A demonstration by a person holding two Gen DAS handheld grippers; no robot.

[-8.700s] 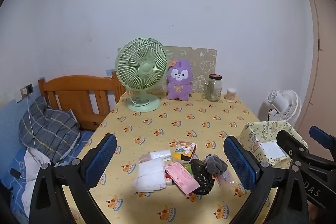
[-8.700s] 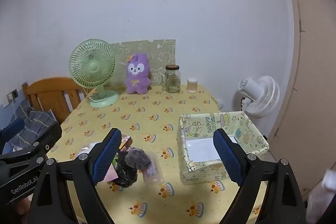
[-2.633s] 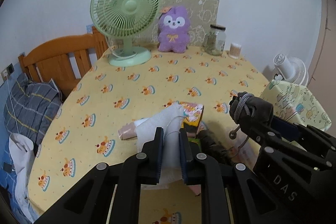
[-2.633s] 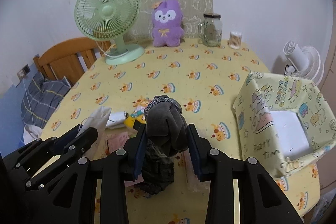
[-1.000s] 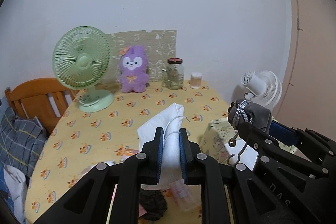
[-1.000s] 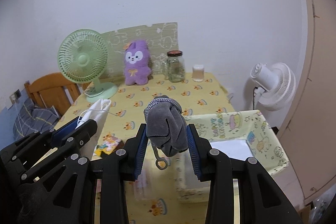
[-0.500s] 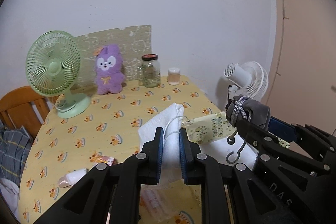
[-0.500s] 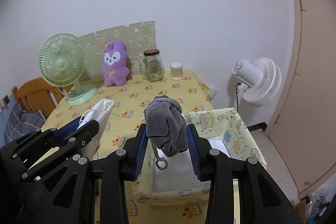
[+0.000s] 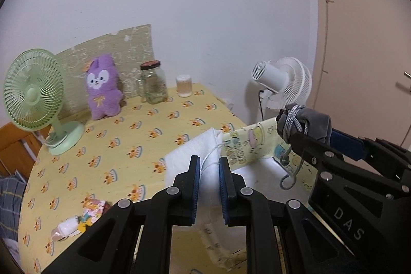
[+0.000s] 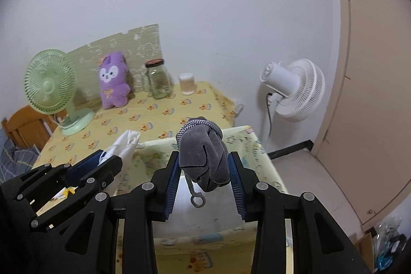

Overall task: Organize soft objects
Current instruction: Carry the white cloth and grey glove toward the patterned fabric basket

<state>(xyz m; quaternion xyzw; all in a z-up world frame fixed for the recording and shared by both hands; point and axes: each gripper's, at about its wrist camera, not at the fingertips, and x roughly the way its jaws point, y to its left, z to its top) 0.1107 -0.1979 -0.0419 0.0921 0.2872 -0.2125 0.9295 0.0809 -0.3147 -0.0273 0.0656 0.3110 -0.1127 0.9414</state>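
Our left gripper (image 9: 208, 177) is clenched on a white cloth pouch (image 9: 195, 158) with a thin drawstring, and our right gripper (image 10: 204, 172) grasps a grey cloth bundle (image 10: 204, 158) bound at its top by a grey and white cord, whose loop hangs down between the jaws. Both grips are the same as half a second ago.

We take the printed fabric box (image 10: 254, 145) as our landmark. Both soft things now hang over its open top: the grey bundle above its pale floor, the white pouch above its left part, near its back wall (image 9: 246, 143). Half a second ago the box lay lower in both views and more to the right; now it fills the space under the fingers, so we have come closer and above it.

To the left of the box some small packets (image 9: 84, 212) lie on the yellow tablecloth (image 9: 123, 135). Far behind the box, at the wall, stand a green fan (image 9: 33, 99), a purple plush toy (image 9: 102, 91), a glass jar (image 9: 154, 84) and a small container (image 9: 184, 85). To the right of the box, beyond the table, stands a white fan (image 10: 292, 91).
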